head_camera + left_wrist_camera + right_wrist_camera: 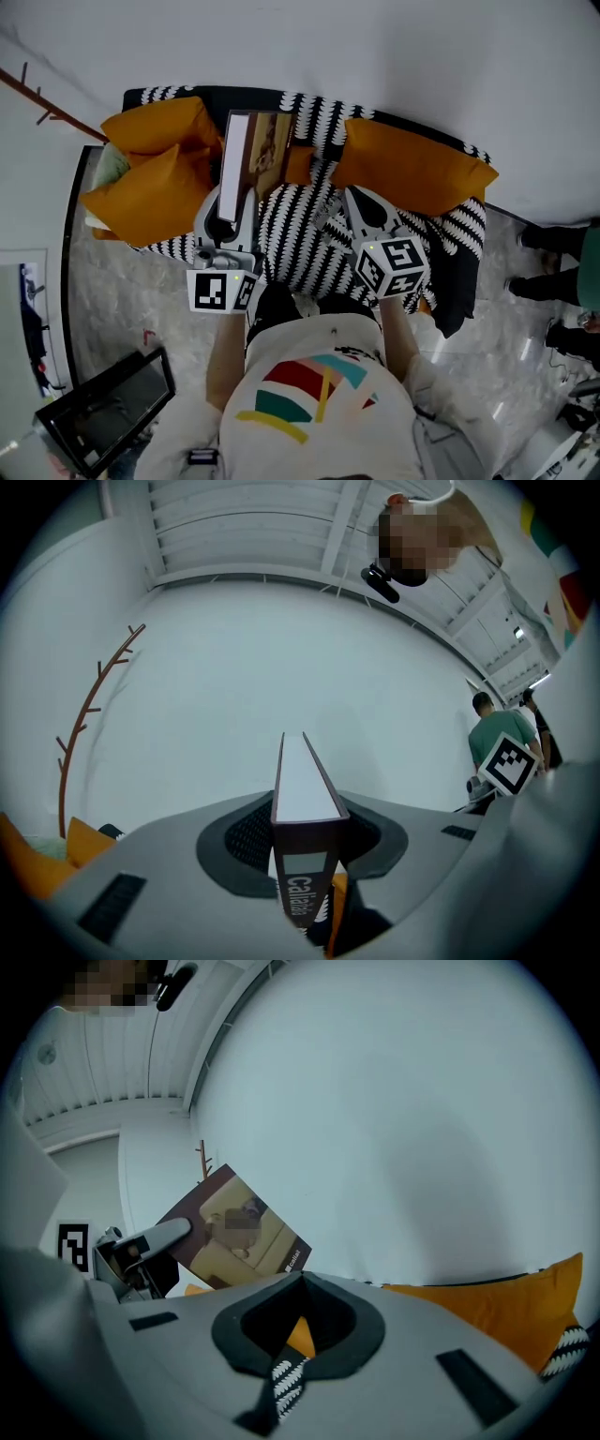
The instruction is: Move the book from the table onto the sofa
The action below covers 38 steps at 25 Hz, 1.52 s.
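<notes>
Book in the air over the sofa

The left gripper [226, 208] is clamped on the book [253, 161], holding it up on edge above the black-and-white sofa [302, 251] between the orange cushions [150, 178]. The right gripper [362, 199] is beside it, jaws pinched together on nothing.

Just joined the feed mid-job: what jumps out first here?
The book stands out first, held upright in the left gripper over the black-and-white sofa. Bright orange cushions sit at both ends of the sofa. The right gripper is beside the book, shut and empty.
</notes>
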Each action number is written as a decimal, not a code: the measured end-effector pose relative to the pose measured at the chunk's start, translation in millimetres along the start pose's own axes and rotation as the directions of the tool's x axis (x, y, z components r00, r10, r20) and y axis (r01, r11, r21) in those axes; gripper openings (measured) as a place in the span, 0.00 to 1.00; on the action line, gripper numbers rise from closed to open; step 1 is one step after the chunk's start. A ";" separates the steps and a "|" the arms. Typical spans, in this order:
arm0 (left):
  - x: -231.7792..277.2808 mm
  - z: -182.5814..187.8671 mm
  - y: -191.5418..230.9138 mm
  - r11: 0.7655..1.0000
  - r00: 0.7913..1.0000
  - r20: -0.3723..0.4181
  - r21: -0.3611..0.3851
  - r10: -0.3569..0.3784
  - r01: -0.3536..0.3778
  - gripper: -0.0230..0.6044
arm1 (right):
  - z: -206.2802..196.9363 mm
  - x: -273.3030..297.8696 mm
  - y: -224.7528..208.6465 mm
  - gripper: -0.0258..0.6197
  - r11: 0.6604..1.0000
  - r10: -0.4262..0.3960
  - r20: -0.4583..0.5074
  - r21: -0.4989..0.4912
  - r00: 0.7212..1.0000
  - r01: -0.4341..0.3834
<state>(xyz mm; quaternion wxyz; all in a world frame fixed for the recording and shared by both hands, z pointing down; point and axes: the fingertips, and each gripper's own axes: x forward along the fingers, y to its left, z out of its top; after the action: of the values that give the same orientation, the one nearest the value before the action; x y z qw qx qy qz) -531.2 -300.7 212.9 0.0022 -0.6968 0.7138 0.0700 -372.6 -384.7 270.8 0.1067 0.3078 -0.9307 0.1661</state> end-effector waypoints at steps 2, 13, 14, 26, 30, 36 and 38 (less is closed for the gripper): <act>3.1 -9.1 19.2 1.000 1.000 -0.012 -0.023 0.004 -0.005 0.28 | 2.3 14.5 6.1 0.06 1.000 -0.017 -0.001 -0.004 1.000 0.017; 47.2 -39.1 76.8 0.991 0.987 -0.088 -0.039 -0.132 0.129 0.28 | 9.9 52.6 28.6 0.06 0.989 -0.147 0.015 0.017 0.989 0.147; 51.2 -42.9 78.7 0.990 0.986 -0.099 -0.038 -0.137 0.134 0.28 | 8.0 54.2 28.0 0.06 0.987 -0.157 0.013 0.022 0.987 0.157; 103.6 -137.2 32.3 0.946 0.901 -0.288 -0.117 -0.324 0.303 0.28 | -40.9 64.1 -29.1 0.06 0.952 -0.279 -0.098 0.098 0.955 0.288; 106.1 -191.6 5.8 0.897 0.820 -0.368 -0.125 -0.439 0.424 0.28 | -75.2 66.9 -52.5 0.06 0.938 -0.303 -0.163 0.121 0.939 0.323; 83.6 -306.8 0.3 0.829 0.662 -0.526 -0.174 -0.534 0.531 0.28 | -145.4 81.0 -75.4 0.06 0.921 -0.317 -0.287 0.133 0.904 0.365; 83.8 -336.9 7.3 0.814 0.630 -0.537 -0.218 -0.561 0.539 0.28 | -168.3 93.7 -75.9 0.06 0.915 -0.316 -0.318 0.148 0.894 0.376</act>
<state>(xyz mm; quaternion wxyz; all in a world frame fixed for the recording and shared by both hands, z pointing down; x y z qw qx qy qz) -509.1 -418.6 538.7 -0.2062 -0.8678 0.4312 -0.1359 -384.0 -429.3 472.6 0.2365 0.4510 -0.8129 0.2825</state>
